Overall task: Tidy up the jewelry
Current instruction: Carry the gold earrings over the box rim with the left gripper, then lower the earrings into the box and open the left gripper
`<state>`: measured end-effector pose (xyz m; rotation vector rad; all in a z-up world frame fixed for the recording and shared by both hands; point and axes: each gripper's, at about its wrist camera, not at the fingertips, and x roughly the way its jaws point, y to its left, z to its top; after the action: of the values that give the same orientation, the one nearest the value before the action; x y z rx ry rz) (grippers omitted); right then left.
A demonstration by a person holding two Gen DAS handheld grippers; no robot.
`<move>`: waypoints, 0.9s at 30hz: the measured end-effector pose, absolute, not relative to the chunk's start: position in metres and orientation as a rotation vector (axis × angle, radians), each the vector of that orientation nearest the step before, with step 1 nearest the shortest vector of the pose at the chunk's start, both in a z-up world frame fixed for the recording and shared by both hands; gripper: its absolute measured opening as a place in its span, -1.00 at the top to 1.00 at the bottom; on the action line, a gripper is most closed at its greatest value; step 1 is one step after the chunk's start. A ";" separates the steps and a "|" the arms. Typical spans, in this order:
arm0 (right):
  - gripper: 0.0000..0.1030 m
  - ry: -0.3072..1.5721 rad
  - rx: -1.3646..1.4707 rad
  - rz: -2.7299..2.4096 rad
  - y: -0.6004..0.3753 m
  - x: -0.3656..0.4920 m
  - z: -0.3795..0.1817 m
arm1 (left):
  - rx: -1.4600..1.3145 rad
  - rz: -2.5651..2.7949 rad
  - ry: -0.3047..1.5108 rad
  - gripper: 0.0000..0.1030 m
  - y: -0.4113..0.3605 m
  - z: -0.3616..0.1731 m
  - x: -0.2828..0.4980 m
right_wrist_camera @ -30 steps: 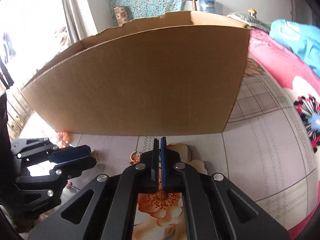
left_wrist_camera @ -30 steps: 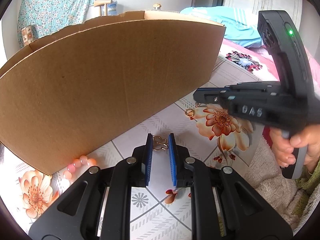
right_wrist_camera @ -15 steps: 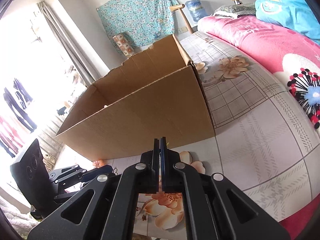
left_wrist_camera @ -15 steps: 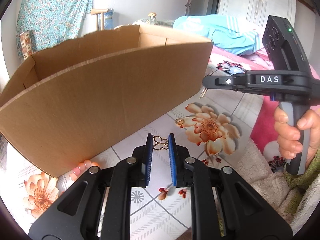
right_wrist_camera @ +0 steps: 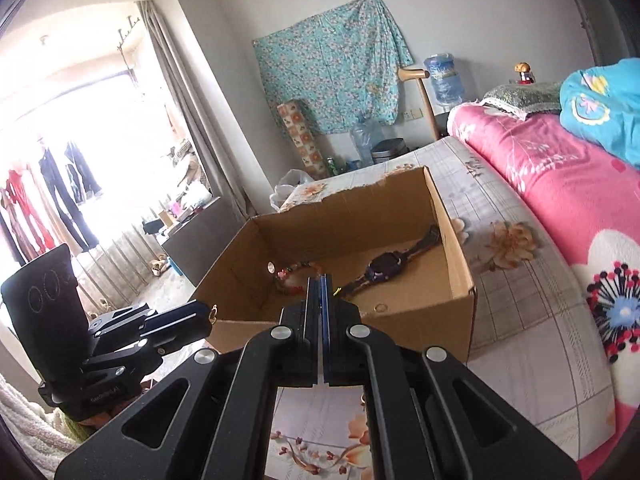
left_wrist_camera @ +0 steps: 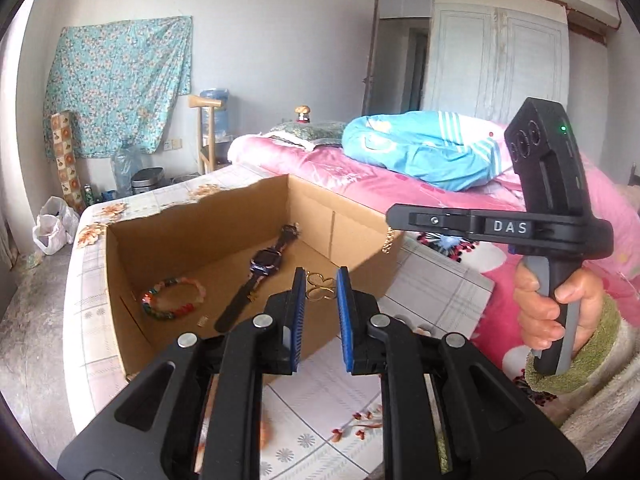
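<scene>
- The left gripper (left_wrist_camera: 320, 282) had its two blue-padded fingers (left_wrist_camera: 298, 280) pinching a small gold butterfly-shaped ornament (left_wrist_camera: 319, 287), held crosswise between the pads and poised over the near wall of a cardboard box (left_wrist_camera: 120, 276).
- The right gripper (right_wrist_camera: 320, 286) had its fingers pressed flat together. Whether anything thin was caught between them could not be told; nothing showed there.
- In the left wrist view, a hand (left_wrist_camera: 560, 312) in a green cuff gripped the right gripper's handle, off to the right of the box and above the bed.
- The box stood open on a bed sheet (right_wrist_camera: 512, 320) printed with flowers and checks.
- Counted inside the box: one dark wristwatch (left_wrist_camera: 260, 270) lying diagonally, one multicoloured bead bracelet (left_wrist_camera: 172, 298) left of it, one small gold ring (right_wrist_camera: 381, 308) near the front wall, and a few tiny bits too small to identify.
- One more small gold piece showed just outside the box's right corner (left_wrist_camera: 387, 242); its kind was unclear.
- Judged step: carrying the gold ornament to the box, with several pieces already put away.
- The next move probably called for bringing the left gripper further over the box floor, clear of the watch, then spreading the fingers to drop the ornament.
</scene>
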<state>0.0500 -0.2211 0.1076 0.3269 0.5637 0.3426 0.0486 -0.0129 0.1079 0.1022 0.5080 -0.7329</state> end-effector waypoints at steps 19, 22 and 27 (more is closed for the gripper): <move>0.97 0.951 0.044 0.290 -0.212 0.200 0.090 | -0.032 -0.649 0.928 0.72 0.001 0.066 0.159; 0.94 0.961 0.049 0.273 -0.216 0.208 0.086 | -0.034 -0.643 0.935 0.72 0.002 0.064 0.160; 0.94 0.894 0.126 0.256 -0.229 0.197 0.098 | -0.019 -0.636 0.946 0.72 0.001 0.063 0.163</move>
<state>0.1967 -0.2291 0.0985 0.1255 0.8941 0.2557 0.1628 0.0011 0.0635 -0.0193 0.9457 -0.6361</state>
